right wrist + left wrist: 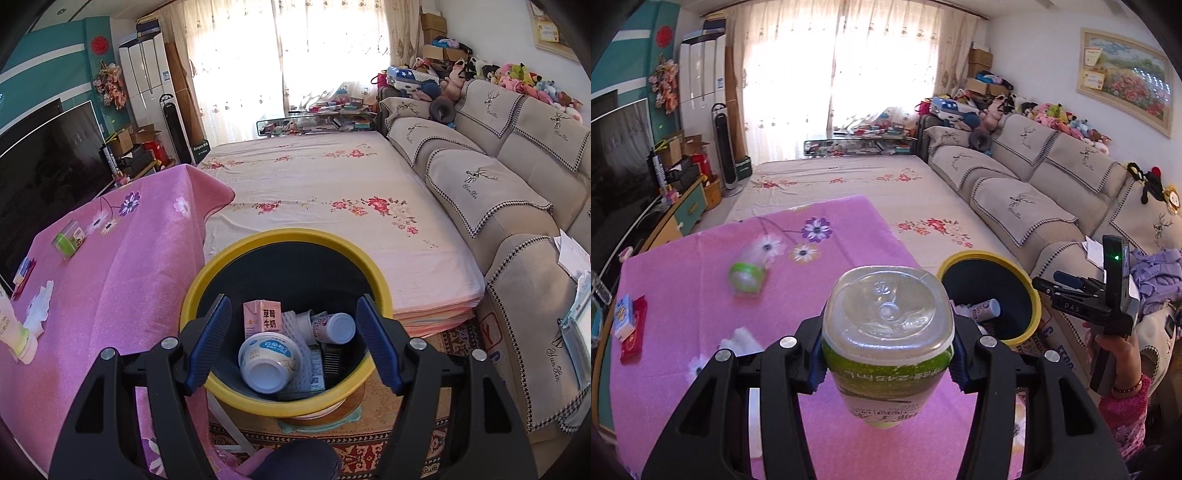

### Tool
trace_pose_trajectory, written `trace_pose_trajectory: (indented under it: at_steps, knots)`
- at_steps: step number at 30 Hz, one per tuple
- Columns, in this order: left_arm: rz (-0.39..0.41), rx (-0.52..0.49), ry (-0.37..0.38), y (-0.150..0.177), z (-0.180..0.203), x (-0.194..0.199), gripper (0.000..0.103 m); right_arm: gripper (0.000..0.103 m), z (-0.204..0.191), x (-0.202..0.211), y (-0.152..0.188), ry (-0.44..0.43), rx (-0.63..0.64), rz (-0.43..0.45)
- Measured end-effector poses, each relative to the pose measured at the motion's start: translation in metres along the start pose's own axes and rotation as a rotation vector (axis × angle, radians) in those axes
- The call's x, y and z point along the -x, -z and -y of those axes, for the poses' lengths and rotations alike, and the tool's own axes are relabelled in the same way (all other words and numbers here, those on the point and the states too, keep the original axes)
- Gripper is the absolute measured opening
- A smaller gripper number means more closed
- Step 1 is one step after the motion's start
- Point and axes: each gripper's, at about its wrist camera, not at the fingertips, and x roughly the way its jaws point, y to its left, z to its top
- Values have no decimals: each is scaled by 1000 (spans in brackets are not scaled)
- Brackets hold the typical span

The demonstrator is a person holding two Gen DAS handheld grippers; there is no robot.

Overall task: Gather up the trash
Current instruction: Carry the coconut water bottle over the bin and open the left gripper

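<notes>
Beside the yellow-rimmed trash bin [1032, 295], above the pink-clothed desk [701, 295], the left gripper [886, 363] clamps a clear plastic bottle [886, 332] with a green label, base toward the camera. Above the bin's mouth, the right gripper [293, 343] gapes wide, grasping nothing. A pink milk carton [262, 318] and white cup [267, 360] lie inside the bin.

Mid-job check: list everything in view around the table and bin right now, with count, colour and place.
Bottle: 1, clear with green label, clamped in left gripper.
Second bottle: 1, green-labelled, lying on table.
Tablecloth: 1, pink floral.
Packets: 2, blue-white and red, table's left edge.
Tissue: 1, white, on table.
Bin: 1, yellow rim, beside table.
In bin: pink carton, white cup, white bottle.
Left gripper: shut on bottle.
Right gripper: open, empty, above bin.
</notes>
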Motion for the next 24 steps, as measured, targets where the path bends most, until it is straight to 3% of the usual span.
trace_pose_trajectory:
  at_steps: [6,17,18,19,21,24]
  knots:
    - [-17,-79,115,-36,64,-61,51,67,34,4,-2,35,-33,9]
    - [-42,-112,198,-73,147,-190,51,67,70,-3,1,60,-68,-1]
    - [-42,-110,198,-74,152,-200,56,67,71,-5,0,62,-70,-2]
    - [-35,-114,174,-75,155,-209,72,67,72,-5,1,63,-72,-3]
    - [-7,-118,122,-77,158,-217,86,67,72,-5,3,66,-75,-4]
    - [16,-97,112,-80,149,-206,86,67,72,-5,2,64,-74,-3]
